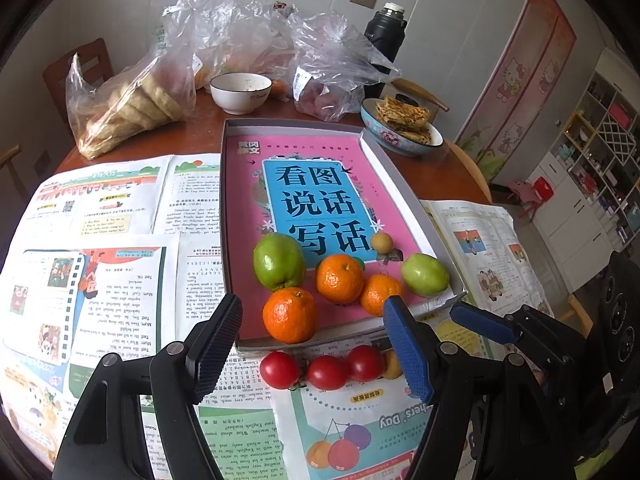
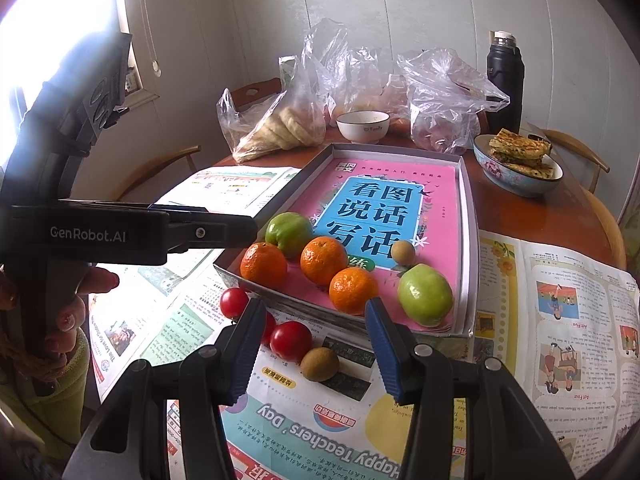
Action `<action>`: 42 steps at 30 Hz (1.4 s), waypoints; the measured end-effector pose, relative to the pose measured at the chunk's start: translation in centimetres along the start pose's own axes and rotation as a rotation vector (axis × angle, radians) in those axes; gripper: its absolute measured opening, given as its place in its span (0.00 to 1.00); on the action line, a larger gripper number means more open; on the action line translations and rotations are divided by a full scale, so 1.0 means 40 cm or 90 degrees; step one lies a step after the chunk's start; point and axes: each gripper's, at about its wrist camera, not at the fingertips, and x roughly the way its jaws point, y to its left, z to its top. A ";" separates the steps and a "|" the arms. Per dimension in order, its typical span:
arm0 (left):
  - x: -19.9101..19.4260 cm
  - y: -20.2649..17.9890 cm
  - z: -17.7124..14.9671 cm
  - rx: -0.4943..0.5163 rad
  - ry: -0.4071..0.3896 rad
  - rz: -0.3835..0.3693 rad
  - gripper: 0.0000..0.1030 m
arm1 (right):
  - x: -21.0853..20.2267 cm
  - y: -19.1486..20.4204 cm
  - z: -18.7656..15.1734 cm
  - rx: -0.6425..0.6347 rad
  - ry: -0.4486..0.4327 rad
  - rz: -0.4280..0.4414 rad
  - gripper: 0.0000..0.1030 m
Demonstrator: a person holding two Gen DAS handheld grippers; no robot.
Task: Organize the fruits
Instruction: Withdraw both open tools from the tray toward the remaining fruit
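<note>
3 tomatoes (image 2: 291,340) and a longan (image 2: 319,364) lie outside the tray (image 2: 468,240), lower centre, just ahead of the right claw (image 2: 316,348), nearer; both claws open, empty.

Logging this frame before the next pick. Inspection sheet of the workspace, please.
Surface: round wooden table, front half covered in newspaper sheets.
Job's things: shallow box tray holds three oranges, two green fruits and a small brown fruit; red tomatoes and another small brown fruit lie outside on the paper.
Clutter: plastic bags, white bowl, dish of flatbread, black flask.
Grippers: left gripper and right gripper hover open, fingers empty.
Cables: nothing seen.
Surroundings: chairs, shelving.
</note>
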 end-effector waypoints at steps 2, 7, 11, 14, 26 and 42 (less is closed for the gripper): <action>-0.003 0.003 -0.003 0.000 0.001 0.000 0.72 | -0.001 0.000 0.000 0.000 0.000 0.000 0.50; -0.007 0.013 -0.009 -0.002 0.005 0.008 0.72 | -0.003 0.005 -0.006 -0.003 0.004 0.002 0.50; -0.013 0.021 -0.013 -0.006 0.004 0.011 0.72 | -0.003 0.007 -0.012 -0.002 0.007 0.004 0.50; -0.015 0.026 -0.019 -0.008 0.004 0.012 0.72 | -0.005 0.011 -0.016 -0.002 0.008 0.004 0.50; -0.006 0.054 -0.050 -0.019 0.022 0.025 0.72 | 0.003 0.031 -0.028 -0.016 0.022 0.008 0.50; 0.013 0.085 -0.097 -0.014 0.047 0.042 0.72 | 0.034 0.060 -0.041 -0.042 0.048 0.013 0.50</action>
